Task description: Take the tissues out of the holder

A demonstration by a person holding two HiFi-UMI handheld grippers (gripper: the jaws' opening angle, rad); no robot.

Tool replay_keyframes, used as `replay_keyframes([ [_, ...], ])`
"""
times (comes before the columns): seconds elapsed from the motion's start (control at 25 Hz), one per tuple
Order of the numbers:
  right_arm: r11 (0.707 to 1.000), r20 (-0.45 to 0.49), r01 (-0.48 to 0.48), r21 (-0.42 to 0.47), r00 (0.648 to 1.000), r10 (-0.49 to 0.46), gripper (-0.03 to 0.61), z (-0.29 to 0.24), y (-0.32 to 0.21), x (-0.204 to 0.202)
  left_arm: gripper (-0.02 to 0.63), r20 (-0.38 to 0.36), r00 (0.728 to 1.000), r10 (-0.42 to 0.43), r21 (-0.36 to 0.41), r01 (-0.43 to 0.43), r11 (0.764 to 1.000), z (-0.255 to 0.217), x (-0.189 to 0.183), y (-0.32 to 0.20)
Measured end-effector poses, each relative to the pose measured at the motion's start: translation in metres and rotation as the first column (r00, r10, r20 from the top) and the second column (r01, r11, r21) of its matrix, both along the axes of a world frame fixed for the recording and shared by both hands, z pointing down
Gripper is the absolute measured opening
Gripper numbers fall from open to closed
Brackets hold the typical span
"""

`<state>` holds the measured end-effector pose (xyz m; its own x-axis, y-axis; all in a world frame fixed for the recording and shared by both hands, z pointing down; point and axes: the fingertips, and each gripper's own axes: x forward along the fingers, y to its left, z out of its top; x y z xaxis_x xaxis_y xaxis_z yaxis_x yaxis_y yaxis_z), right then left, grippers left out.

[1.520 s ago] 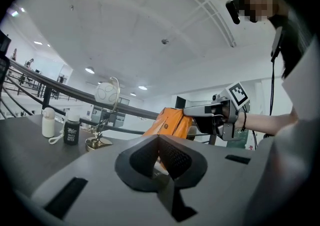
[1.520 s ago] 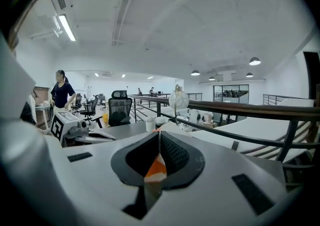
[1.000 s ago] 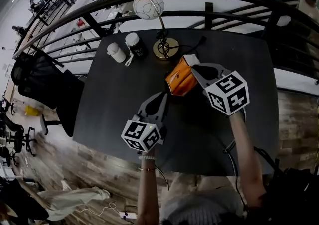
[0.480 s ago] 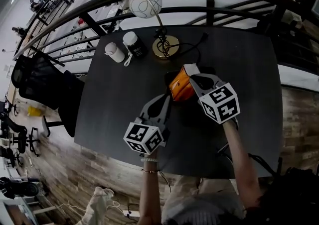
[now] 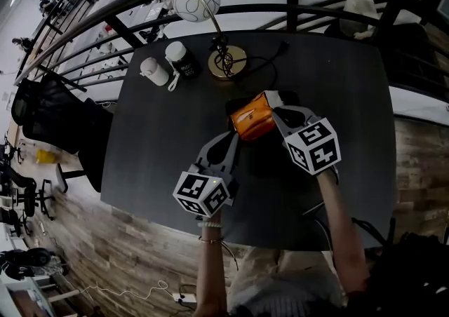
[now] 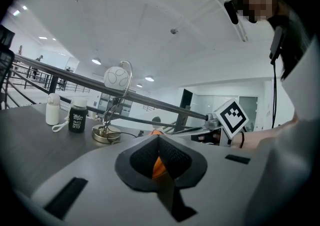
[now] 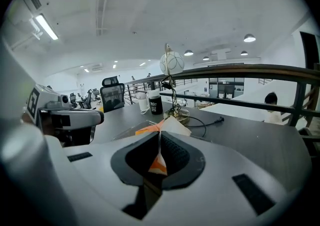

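**Both my grippers pinched on the orange tissue pack**

Head view: my left gripper [image 5: 233, 137] reaches over the dark table [image 5: 154, 147] with its jaws drawn together on the near left corner of the orange tissue pack [image 5: 251, 116]. My right gripper [image 5: 276, 108] comes in from the right, and its jaws are pressed on the pack's right end, where a white flap [image 5: 270, 97] shows. The pack sits near the middle of the table, between my two sets of tips and tilted. Behind it stands a lamp [image 5: 226, 63] with a round globe. To the lamp's left are a black jar [image 5: 181, 60] and a white bottle [image 5: 152, 70], well apart from the pack.

Left gripper view: my jaws meet at the tips, and a sliver of orange is caught between the dark pads. The pack itself is mostly hidden behind them. My right gripper's marker cube shows beyond, to the right.

Right gripper view: my jaws are all but closed, nipping an orange and white corner of the pack. The white flap rises just past the tips. Beside it lies a clear edge [image 7: 127, 129], which looks like the holder, though I cannot tell whether the pack touches it.
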<state>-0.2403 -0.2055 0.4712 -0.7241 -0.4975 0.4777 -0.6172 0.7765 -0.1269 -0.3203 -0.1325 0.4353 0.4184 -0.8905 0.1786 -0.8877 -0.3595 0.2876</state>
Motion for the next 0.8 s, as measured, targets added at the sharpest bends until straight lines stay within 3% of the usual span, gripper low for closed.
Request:
replay_keyframes([
  [0.8, 0.996, -0.241, -0.03, -0.089, 0.97, 0.008, 0.026, 0.039, 0.005, 0.019, 0.008, 0.0, 1.0, 0.003, -0.016, -0.003, 1.0, 0.005, 0.011, 0.002],
])
